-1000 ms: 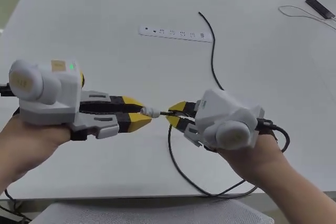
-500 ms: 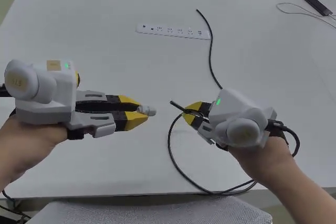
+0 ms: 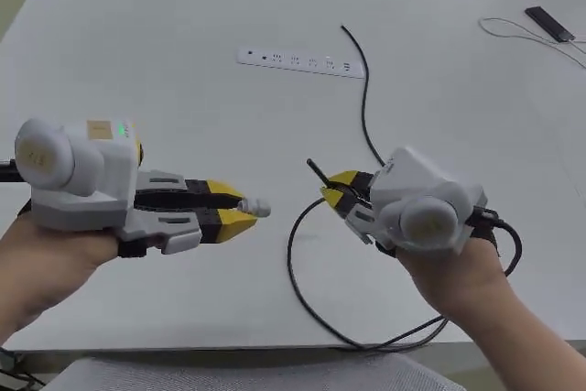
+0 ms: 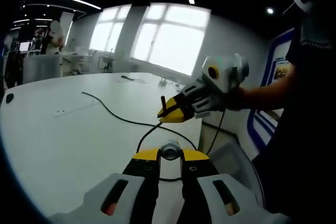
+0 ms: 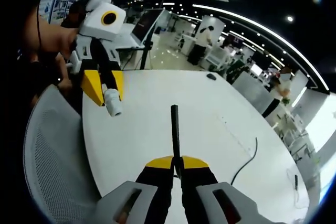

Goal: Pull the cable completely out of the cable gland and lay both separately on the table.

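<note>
Left claw (image 3: pixel 240 211): closed on the small pale gland (image 3: pixel 257 208), pinched at the very tips and held in the air above the near edge of the bench (image 3: pixel 165 89).
Right claw (image 3: pixel 337 191): closed on the black cable (image 3: pixel 364 116) just behind its free end, with a short stub poking out past the tips.
Gland and cable: apart, with a clear gap between them, neither laid down yet.
Rest of cable: looped on the bench right at the near edge, then running toward the far edge beside the power strip (image 3: pixel 298 60).
Risk, gland: held only by its end, so likely to twist out of the grip; being round, likely to roll off the near edge if released there.
Risk, cable: possibly dragged toward the near edge by the springy loop once let go, or swung back against the gland, leaving the two touching.
Risk, claws: near each other, so a knock on the way down seems possible.
Left gripper view: gland seen face-on as a round shape centred between the jaws, with the stub tilted upward from the opposite claw.
Right gripper view: full length of the stub past the tips, the gland in side profile, and a grey mesh chair (image 5: pixel 50 150) below the bench edge.
Head view: whole run of the cable across the bench.
</note>
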